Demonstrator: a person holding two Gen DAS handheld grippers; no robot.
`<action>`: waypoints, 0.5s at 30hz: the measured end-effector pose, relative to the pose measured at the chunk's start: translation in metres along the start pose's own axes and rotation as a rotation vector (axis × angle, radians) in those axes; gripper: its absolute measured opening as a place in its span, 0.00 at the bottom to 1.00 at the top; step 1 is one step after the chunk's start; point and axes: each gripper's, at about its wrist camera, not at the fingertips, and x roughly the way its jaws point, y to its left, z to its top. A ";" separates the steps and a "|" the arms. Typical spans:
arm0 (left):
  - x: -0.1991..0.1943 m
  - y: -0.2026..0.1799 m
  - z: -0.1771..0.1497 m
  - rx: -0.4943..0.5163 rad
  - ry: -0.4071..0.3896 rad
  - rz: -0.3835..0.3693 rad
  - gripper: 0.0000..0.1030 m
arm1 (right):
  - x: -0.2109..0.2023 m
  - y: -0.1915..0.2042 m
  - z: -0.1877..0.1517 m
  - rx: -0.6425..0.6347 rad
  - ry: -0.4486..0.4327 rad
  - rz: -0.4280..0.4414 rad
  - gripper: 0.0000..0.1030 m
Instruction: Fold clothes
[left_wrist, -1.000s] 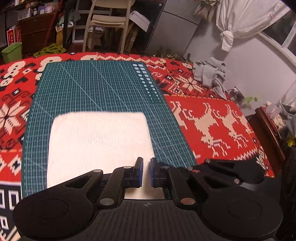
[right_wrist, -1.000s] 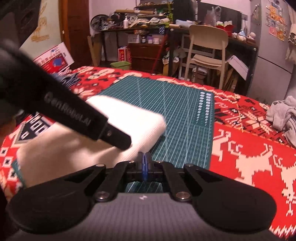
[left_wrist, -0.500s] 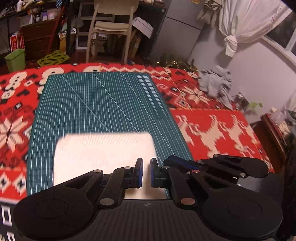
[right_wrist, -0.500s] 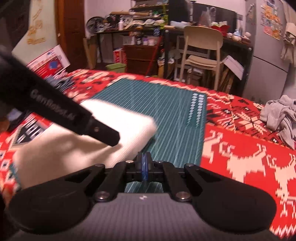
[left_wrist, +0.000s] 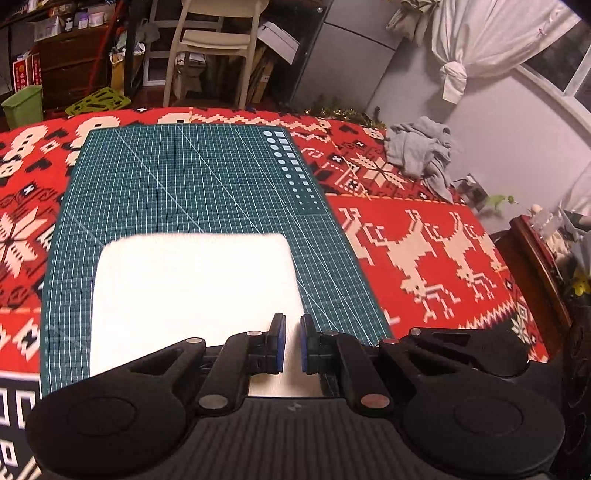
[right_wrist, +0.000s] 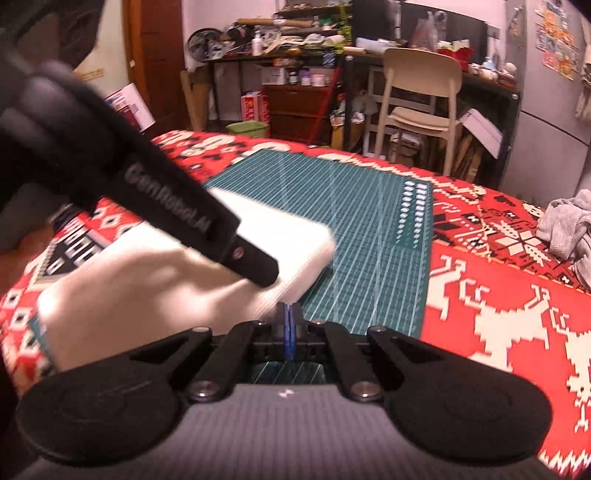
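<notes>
The white garment (left_wrist: 195, 291) lies on the near half of the green cutting mat (left_wrist: 192, 177), which I take as landmark; it already has the form of a neat, thick rectangle with straight edges and rounded corners, so this piece looks folded, or at least mostly folded. The left gripper (left_wrist: 291, 347) hovers over the near edge of the garment, at the near side of the mat; its jaws stand a little apart and hold nothing. The right gripper (right_wrist: 289, 326) is at the near right corner of the garment; its jaws are pressed together, and I cannot tell if a thin edge of cloth is between them. To the far right of the mat, on the red patterned cloth (left_wrist: 424, 251) of the desk, a grey garment (left_wrist: 421, 151) lies crumpled, so in my judgement this one is what is left.
</notes>
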 end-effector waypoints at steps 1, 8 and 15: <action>-0.002 0.000 -0.001 -0.002 0.000 -0.001 0.07 | -0.002 0.000 -0.001 -0.002 0.000 -0.001 0.02; 0.009 0.005 0.021 -0.011 -0.036 0.027 0.07 | 0.012 -0.024 0.016 0.063 -0.043 -0.066 0.02; 0.023 0.007 0.030 -0.020 -0.028 0.027 0.07 | 0.040 -0.035 0.034 0.074 -0.054 -0.059 0.02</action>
